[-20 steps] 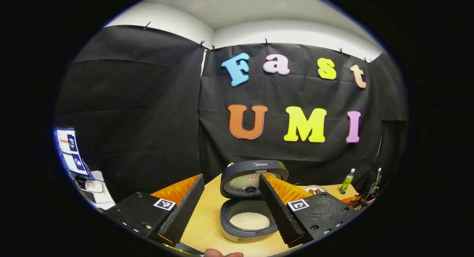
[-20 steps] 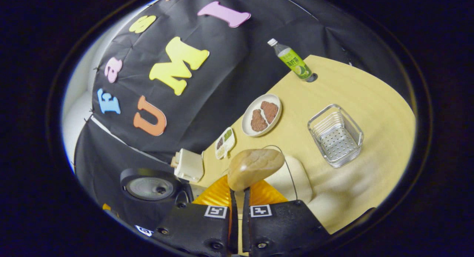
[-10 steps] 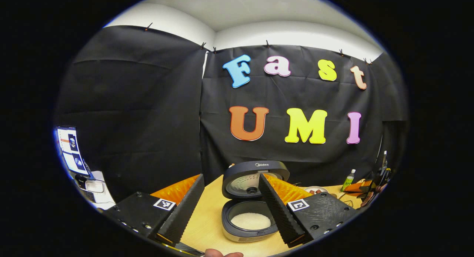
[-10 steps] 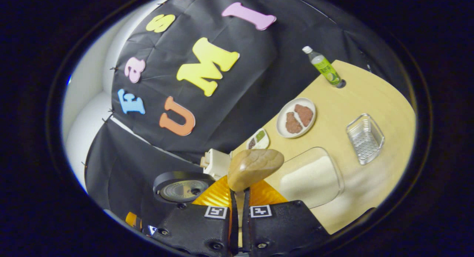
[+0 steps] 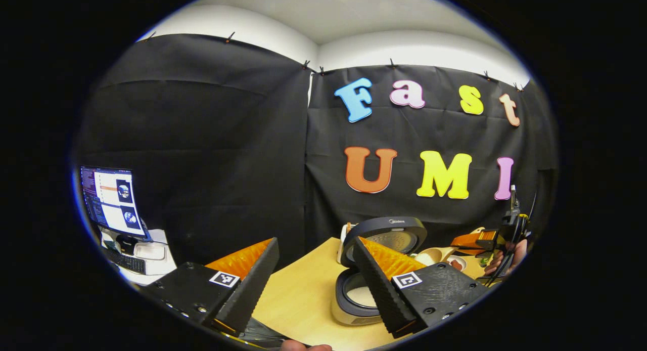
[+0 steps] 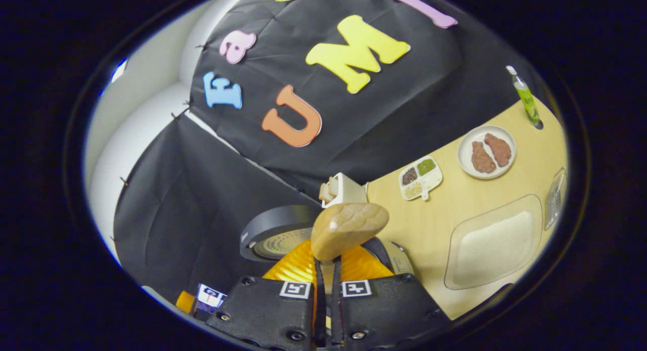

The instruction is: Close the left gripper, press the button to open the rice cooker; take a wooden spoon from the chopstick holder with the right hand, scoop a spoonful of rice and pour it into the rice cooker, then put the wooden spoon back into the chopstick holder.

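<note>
Wooden spoon point(image 6: 349, 229) was pinched tight in the right gripper point(image 6: 327, 310), bowl hovering at the open rice cooker point(image 5: 371, 270) | left gripper point(image 5: 316, 285) gaped wide, empty | risk: tilting early, rice hits table point(image 6: 450, 209) | couldn't really tell how full the scoop was

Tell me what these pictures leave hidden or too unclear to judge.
- Right gripper view: the wooden spoon shows its back, so any rice in it is hidden; its handle vanishes between the right gripper fingers.
- Left gripper view: the rice cooker pot is partly blocked by a left gripper finger.
</note>
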